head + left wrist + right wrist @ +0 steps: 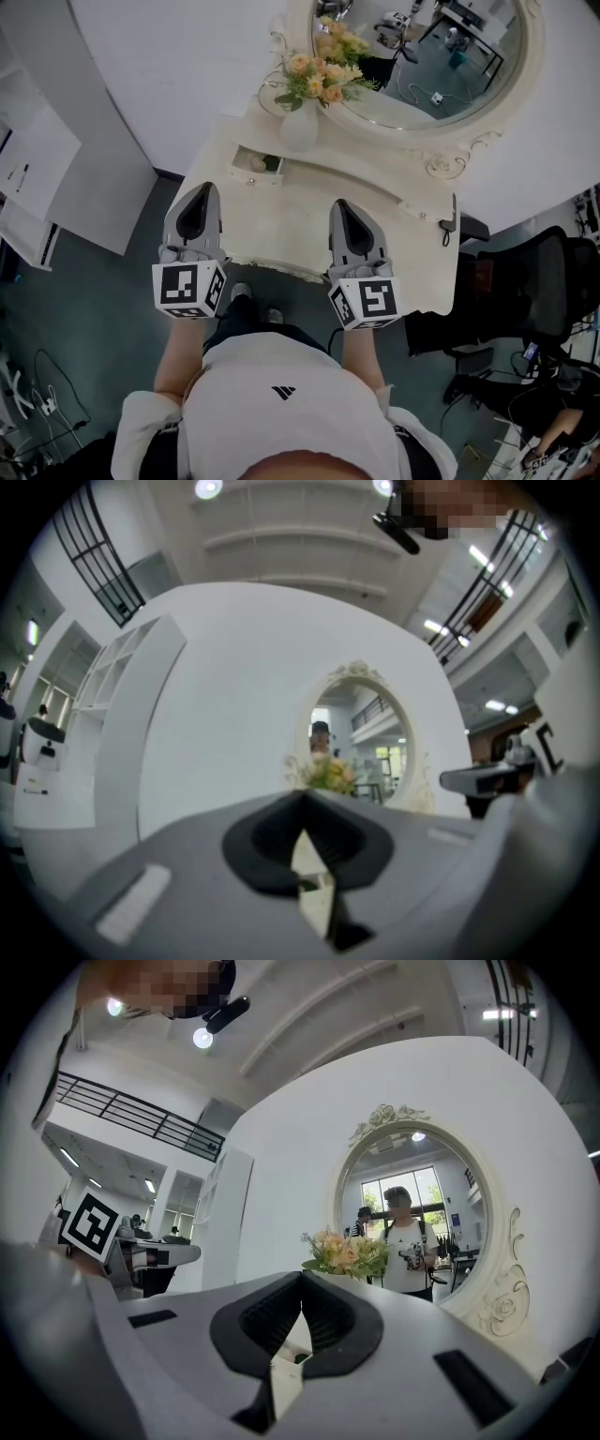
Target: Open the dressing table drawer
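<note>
Nearest the head view, at the bottom centre of the frame, is the person in a white shirt, with both forearms extended forward. Each forearm ends in a marker cube, and beyond each cube a grey tool points level toward the table.

The left tool sits left of centre over the table's front edge. Its jaws are pressed together at the tips, with nothing between them. The right tool sits right of centre, well apart from the left one. Its jaws likewise meet at the tips and pinch nothing.

The cream table has a curved front edge and occupies the middle of the frame. The drawer is a small unit on the table's top, above and just right of the left tool. Its inside is exposed from above, and the small items inside cannot be identified. Neither tool touches it.

Behind the drawer stands a white vase holding peach and yellow flowers. An oval mirror in an ornate frame fills the upper right. A black office chair stands at the right edge
</note>
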Tool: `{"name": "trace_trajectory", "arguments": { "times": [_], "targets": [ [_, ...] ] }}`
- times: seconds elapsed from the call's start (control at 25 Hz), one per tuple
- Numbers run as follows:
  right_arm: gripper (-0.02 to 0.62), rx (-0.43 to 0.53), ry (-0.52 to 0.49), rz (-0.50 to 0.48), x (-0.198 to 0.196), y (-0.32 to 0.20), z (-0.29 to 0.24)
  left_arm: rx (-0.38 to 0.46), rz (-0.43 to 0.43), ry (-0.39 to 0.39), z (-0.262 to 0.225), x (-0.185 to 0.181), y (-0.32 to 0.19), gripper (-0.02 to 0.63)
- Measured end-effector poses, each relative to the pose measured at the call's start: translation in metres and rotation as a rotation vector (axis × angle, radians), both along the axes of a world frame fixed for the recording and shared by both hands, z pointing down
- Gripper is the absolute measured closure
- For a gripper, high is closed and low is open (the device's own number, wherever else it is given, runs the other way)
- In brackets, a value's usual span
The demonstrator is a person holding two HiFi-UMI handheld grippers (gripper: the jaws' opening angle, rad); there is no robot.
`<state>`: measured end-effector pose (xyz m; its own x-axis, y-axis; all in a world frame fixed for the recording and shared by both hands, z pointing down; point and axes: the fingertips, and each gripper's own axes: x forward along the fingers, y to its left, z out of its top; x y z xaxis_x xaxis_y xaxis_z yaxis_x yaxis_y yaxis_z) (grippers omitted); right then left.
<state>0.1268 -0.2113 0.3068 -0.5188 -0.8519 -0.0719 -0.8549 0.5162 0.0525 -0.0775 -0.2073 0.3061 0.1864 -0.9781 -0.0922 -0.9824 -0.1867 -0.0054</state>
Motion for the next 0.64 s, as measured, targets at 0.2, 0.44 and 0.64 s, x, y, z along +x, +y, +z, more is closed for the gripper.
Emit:
{"name": "trace_trajectory", "arguments": {
  "times": [0.2,0.44,0.64],
  "targets": [
    [0.604,-0.009,0.0,-0.003,-0.0018,-0.0002,0.0042,-0.011,-0.008,0.004,0.0043,-0.0028,0.0016,0.597],
    [0.604,-0.018,0.001,-0.01,-0.0064,-0.0013,0.0068,-0.022,-0.011,0.008,0.0074,-0.0069,0.0028,0.597],
    [0.604,-0.02,0.0,-0.01,-0.009,-0.0028,0.0089,-0.023,-0.012,0.009,0.0087,-0.0098,0.0019,0.597]
  ]
}}
